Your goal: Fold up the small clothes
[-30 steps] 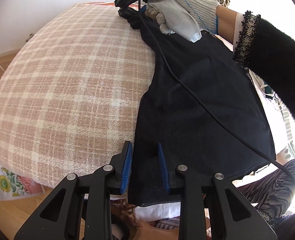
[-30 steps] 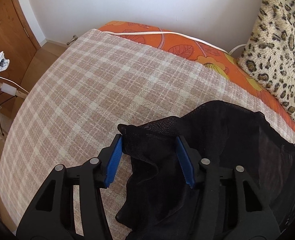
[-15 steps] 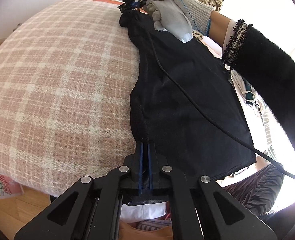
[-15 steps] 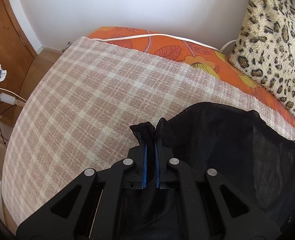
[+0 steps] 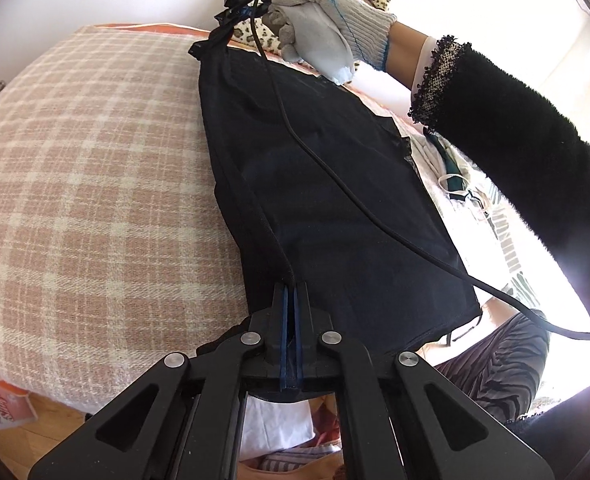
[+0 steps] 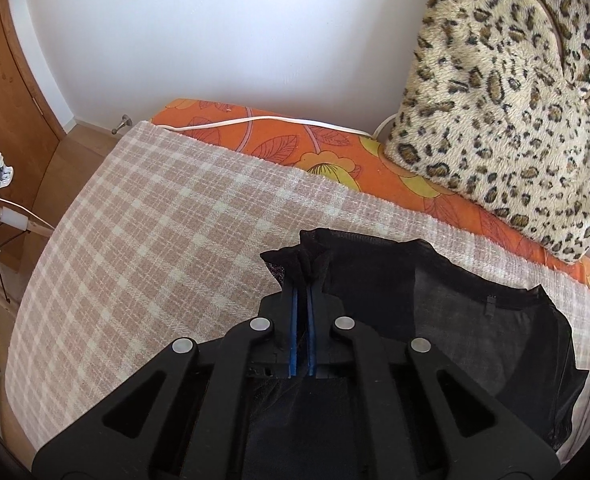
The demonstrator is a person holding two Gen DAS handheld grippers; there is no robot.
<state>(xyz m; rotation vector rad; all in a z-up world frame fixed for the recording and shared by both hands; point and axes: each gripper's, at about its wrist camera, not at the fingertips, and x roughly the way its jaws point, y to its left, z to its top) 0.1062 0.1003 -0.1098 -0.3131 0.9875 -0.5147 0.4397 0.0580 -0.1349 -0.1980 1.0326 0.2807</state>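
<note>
Left gripper [image 5: 291,292] and right gripper [image 6: 303,280] each clamped on sheer black garment [image 5: 335,200] — stretched between them above plaid woven blanket [image 5: 95,200].

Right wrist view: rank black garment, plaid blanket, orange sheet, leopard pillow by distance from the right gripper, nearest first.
From the right gripper:
1. black garment, pinched in the jaws
2. plaid blanket, beneath, spreading left
3. orange sheet, strip beyond the blanket's far edge
4. leopard pillow, far right by the wall
</note>
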